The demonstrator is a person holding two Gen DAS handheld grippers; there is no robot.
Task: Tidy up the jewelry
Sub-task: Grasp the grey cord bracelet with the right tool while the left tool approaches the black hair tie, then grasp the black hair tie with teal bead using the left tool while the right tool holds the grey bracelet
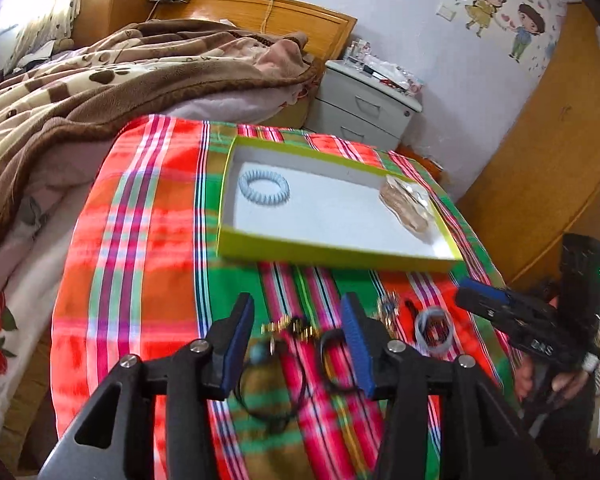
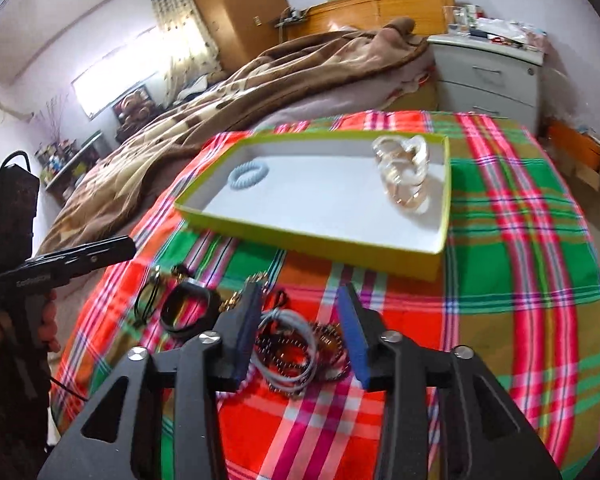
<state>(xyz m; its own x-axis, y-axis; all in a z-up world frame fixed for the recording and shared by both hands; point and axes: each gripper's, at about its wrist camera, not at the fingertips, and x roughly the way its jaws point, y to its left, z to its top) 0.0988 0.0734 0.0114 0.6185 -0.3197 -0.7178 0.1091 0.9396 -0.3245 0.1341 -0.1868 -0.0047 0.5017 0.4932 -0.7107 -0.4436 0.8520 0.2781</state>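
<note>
A shallow yellow-green box (image 1: 332, 254) (image 2: 312, 236) lies on the plaid cloth. Inside it are a pale blue coil hair tie (image 1: 264, 187) (image 2: 247, 174) and a clear-and-gold chain bracelet (image 1: 410, 206) (image 2: 404, 172). Loose jewelry lies in front of the box: a black bangle (image 2: 188, 314), black cords with gold charms (image 1: 286, 330), and a grey hair tie (image 2: 288, 344) on beaded bracelets (image 2: 324, 344). My left gripper (image 1: 298, 340) hangs open above the black cords. Open too, my right gripper (image 2: 302, 332) is over the grey hair tie pile, holding nothing.
The plaid cloth (image 1: 148, 248) covers a small table beside a bed with a brown blanket (image 1: 112, 92). A white nightstand (image 1: 364, 104) stands behind. The other hand-held gripper shows at the right edge (image 1: 520, 320) and the left edge (image 2: 60, 268).
</note>
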